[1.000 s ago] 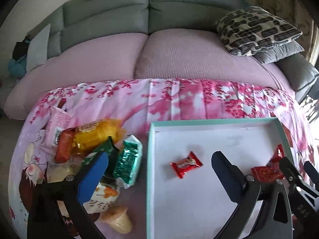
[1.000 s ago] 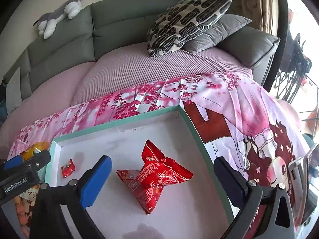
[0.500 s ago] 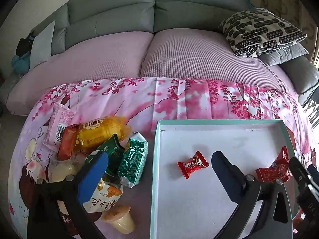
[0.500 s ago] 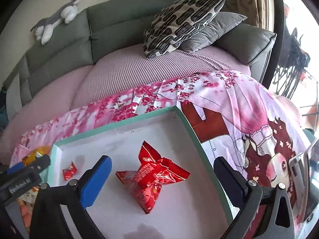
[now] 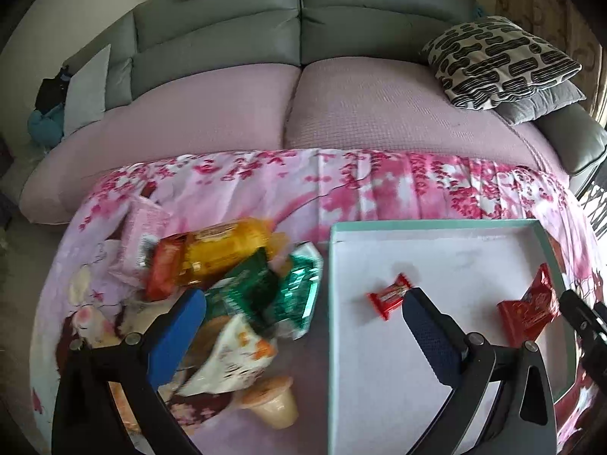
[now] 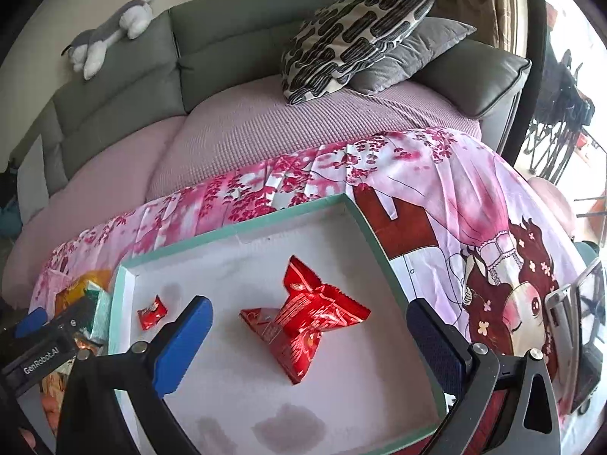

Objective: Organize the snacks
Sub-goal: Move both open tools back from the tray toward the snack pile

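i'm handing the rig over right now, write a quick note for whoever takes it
Left gripper: jaws open, empty, hovering over the gap between the snack pile and the tray.
Right gripper: jaws open, empty, above the large red packet in the tray.
Done: two snacks are in the teal-rimmed tray: the large red packet near its right side and a small red candy nearer the left.
Left: the pile on the floral cloth to the left of the tray: yellow packet, orange-red packet, green packets, pink packet, white printed bag, jelly cup.
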Motion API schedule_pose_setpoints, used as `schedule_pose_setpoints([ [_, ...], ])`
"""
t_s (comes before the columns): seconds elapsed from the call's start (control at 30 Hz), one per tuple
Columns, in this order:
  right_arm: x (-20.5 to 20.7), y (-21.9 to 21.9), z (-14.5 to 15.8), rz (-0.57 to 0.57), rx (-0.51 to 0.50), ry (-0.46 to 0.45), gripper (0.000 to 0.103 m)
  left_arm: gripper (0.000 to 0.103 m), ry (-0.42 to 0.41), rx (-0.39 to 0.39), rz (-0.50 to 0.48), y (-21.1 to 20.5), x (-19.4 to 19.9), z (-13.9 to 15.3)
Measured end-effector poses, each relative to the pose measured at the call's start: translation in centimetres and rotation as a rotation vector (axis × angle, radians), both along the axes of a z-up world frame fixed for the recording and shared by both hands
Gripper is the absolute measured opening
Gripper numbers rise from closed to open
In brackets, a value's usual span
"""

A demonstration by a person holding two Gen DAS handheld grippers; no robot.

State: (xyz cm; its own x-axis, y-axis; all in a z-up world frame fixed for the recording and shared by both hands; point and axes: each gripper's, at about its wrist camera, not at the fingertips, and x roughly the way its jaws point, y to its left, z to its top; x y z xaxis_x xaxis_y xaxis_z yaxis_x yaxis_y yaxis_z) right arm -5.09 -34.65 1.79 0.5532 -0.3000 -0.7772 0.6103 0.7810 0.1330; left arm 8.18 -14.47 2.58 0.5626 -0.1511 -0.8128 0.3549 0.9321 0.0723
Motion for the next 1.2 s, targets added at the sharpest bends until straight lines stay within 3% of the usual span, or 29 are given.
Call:
schedule_pose_setpoints([
  [0.4, 1.5, 4.1, 0.8, 0.094, 0.009, 0.006, 0.103, 0.103, -0.006, 0.017, 0.075, 6.8, -0.4, 1.8],
  [0.6, 3.0, 8.2, 1.6, 0.208, 0.023, -0.038, 0.103, 0.103, -0.02, 0.017, 0.14, 10.3, -0.5, 2.5],
  [0.93, 5.7, 15.5, 1.6, 0.396, 0.042, -0.049, 0.103, 0.103, -0.038, -0.042, 0.312, 17.8, -0.6, 3.8],
  [1.2, 7.0, 19.9, 0.4, 0.51, 0.085, -0.014, 0.103, 0.103, 0.015, -0.104, 0.397, 22.2, -0.7, 2.6],
])
